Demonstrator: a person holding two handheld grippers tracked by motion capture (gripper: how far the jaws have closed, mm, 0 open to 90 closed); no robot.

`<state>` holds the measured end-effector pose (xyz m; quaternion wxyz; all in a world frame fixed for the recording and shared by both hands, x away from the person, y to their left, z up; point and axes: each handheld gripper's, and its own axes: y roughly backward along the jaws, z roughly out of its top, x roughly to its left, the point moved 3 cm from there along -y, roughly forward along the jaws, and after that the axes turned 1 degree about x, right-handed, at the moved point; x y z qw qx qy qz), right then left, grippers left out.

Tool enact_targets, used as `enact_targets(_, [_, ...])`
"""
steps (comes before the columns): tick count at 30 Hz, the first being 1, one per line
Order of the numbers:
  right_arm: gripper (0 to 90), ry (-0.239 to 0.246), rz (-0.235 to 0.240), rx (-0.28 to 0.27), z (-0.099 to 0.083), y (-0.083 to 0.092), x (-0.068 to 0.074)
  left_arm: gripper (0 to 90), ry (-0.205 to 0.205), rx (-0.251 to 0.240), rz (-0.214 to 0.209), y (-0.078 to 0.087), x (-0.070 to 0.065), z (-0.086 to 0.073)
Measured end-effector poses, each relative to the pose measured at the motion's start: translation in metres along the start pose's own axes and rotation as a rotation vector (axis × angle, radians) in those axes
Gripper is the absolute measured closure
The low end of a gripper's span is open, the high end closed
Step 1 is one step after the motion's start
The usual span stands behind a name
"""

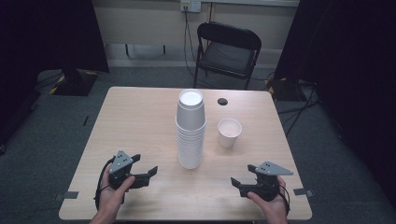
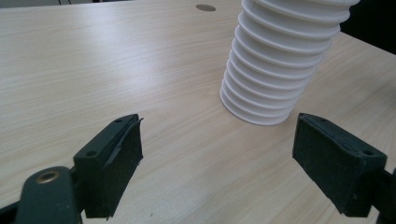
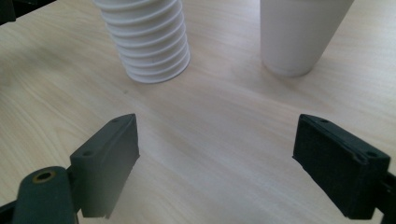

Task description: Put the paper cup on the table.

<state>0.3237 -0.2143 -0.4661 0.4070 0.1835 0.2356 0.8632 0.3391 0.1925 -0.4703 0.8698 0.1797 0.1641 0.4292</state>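
A tall stack of white foam cups [image 1: 190,130] stands upside down in the middle of the wooden table [image 1: 135,121]. To its right a single white cup [image 1: 229,132] stands upright. My left gripper [image 1: 148,173] rests near the front left, held by a hand, jaws open and empty, pointing toward the stack [image 2: 275,60]. My right gripper [image 1: 236,183] sits near the front right, jaws open and empty. Ahead of its jaws are the stack [image 3: 149,39] at left and the single cup [image 3: 299,32] at right.
A black folding chair [image 1: 226,51] stands beyond the far edge of the table. A small dark round hole [image 1: 222,101] marks the tabletop behind the single cup. Cables run along the floor at right. Bare wood lies between the grippers and the cups.
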Motion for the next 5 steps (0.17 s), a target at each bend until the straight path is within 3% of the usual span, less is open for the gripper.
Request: enact_targets(5, [13.7,0.030,0.021,0.034,-0.0034,-0.0121,0.0073,15.6,-0.006,0.016,-0.008,-0.0027,-0.0004,-0.0022])
